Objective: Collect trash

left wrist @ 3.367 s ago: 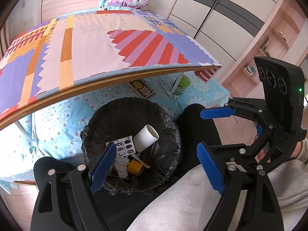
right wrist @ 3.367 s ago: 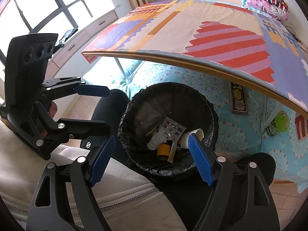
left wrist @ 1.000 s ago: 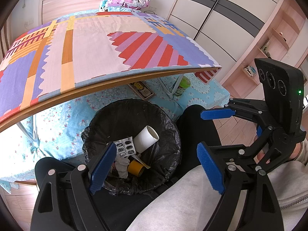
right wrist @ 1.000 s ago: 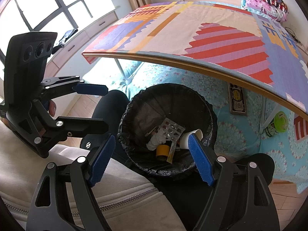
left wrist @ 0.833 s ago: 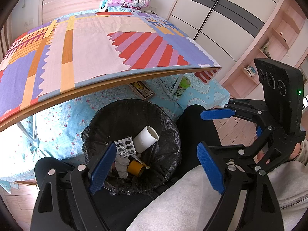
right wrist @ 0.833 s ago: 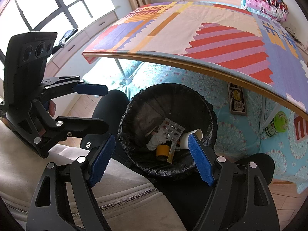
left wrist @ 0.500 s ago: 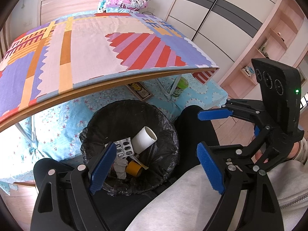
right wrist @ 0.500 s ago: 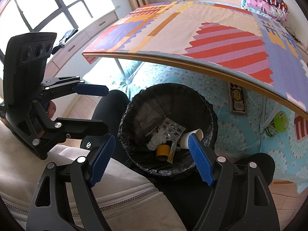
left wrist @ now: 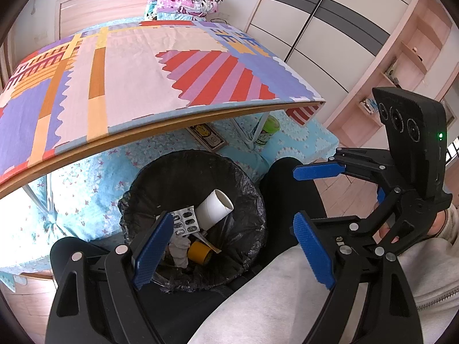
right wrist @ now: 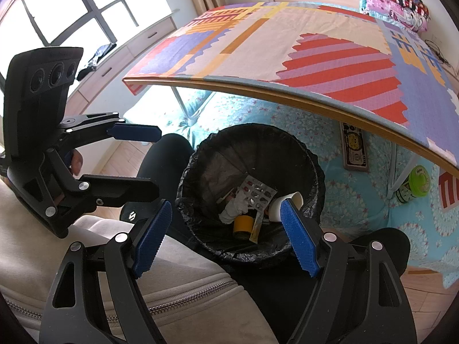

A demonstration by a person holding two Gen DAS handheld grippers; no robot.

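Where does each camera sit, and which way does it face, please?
Left wrist: on the left gripper, facing down at the black-lined trash bin; right gripper and pale sleeve visible.
Right wrist: on the right gripper, facing down; left gripper visible.
Both share the bin, white paper cup, silver pill blister, and patterned table.

A crinkled, glossy black plastic liner [left wrist: 246,200] lines the bin. Inside it lie a smooth white cardboard tube [left wrist: 213,207], a shiny foil blister pack [left wrist: 185,223], a glossy yellow tape roll [left wrist: 199,253] and crumpled white tissue [left wrist: 178,250]. The table [left wrist: 172,120] has a matt woven cloth in coloured stripes over a smooth pale wood edge. The left gripper [left wrist: 232,250] and right gripper [right wrist: 225,236] are matt black plastic with ridged blue pads and bright metal rivets. A soft cream fabric sleeve [right wrist: 178,281] has a metal zip.
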